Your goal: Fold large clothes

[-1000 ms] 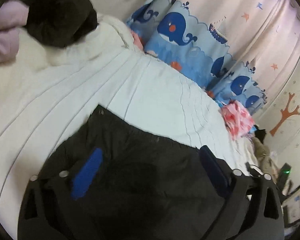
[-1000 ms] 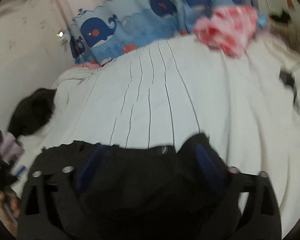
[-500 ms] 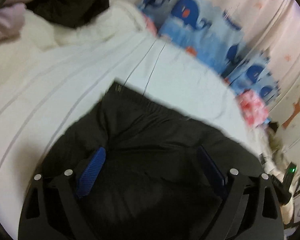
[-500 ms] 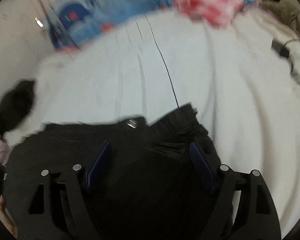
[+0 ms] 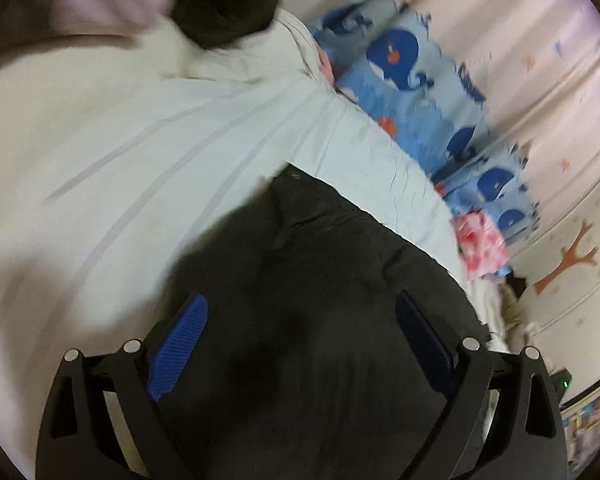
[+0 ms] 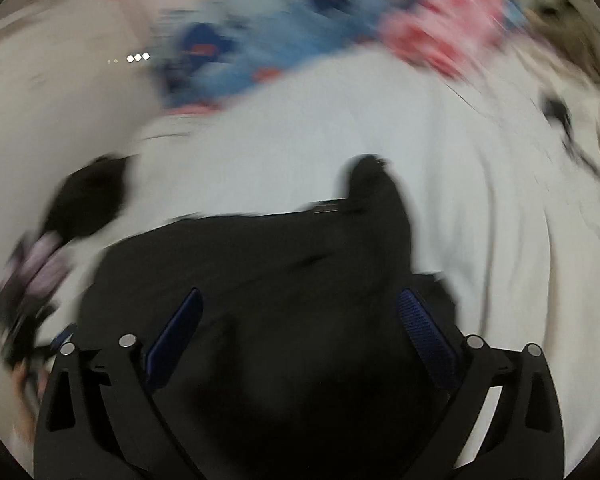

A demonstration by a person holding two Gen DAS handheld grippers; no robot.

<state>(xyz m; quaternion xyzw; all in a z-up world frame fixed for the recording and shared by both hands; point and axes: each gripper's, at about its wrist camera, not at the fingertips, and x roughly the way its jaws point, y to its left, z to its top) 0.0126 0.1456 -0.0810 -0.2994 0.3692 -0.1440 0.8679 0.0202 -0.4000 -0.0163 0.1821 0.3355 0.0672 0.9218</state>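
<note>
White bed (image 5: pixel 148 128) held black pants (image 5: pixel 320 280), unfolded (right view blurry); left gripper (image 5: pixel 300 320) and right gripper (image 6: pixel 300 312) both spread apart.

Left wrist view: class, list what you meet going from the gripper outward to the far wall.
Left gripper → black garment → pale striped bed sheet → blue whale-print fabric → pink star-patterned curtain.

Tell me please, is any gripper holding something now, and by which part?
Neither holds anything. The left gripper and the right gripper have their jaws wide apart over the black garment on the white bed.
</note>
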